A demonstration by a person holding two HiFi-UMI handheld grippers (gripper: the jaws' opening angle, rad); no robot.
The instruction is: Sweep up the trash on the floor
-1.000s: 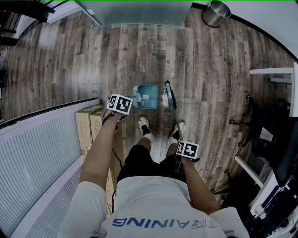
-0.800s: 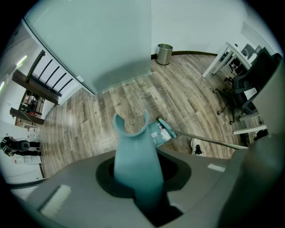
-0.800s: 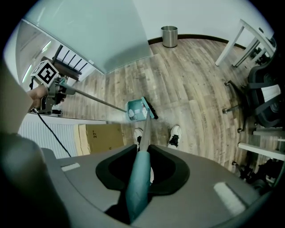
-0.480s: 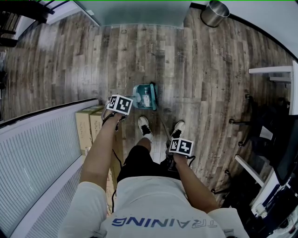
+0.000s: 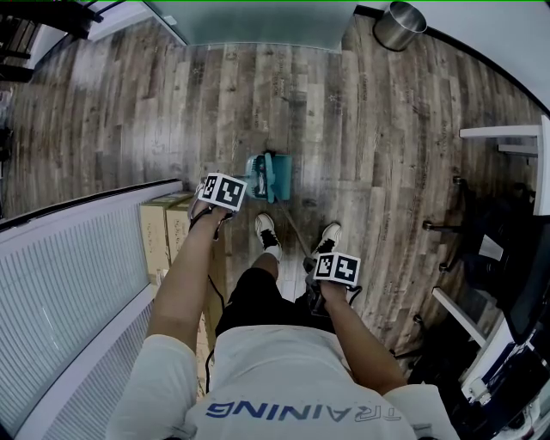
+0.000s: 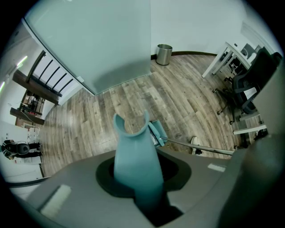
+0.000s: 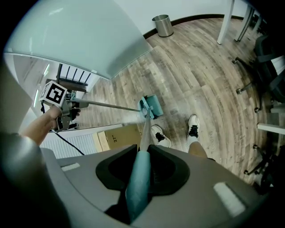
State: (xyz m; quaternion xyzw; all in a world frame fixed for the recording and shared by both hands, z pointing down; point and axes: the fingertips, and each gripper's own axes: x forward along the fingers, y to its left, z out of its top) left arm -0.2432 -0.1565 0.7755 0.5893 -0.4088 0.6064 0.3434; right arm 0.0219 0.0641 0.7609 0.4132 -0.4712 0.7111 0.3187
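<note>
Jaws of the left gripper (image 5: 216, 204) are clamped on the teal dustpan handle (image 6: 133, 160), the gripper pointing down. Jaws of the right gripper (image 5: 330, 279) are closed round the teal broom grip (image 7: 138, 178), its shaft running toward 12 o'clock. The dustpan (image 5: 260, 176) sits on the wood floor (image 5: 369, 129) at 12 o'clock of the shoes (image 5: 266, 232), with the broom head (image 5: 279, 176) against its mouth. A steel bin (image 5: 400, 24) stands well apart at 1 o'clock. No loose trash can be made out.

Floor (image 5: 172, 103): grey-brown wood-grain planks. Dustpan (image 5: 256, 176), dustpan handle (image 6: 133, 164), broom head (image 5: 280, 176) and broom handle (image 7: 139, 182) all teal, bare shaft above it silver. Bin (image 5: 400, 24) at 1 o'clock: plain steel. Marker cubes (image 5: 223, 191): black-on-white squares. Shoes (image 5: 267, 234) white, black laces. Boxes (image 5: 163, 228) tan.
</note>
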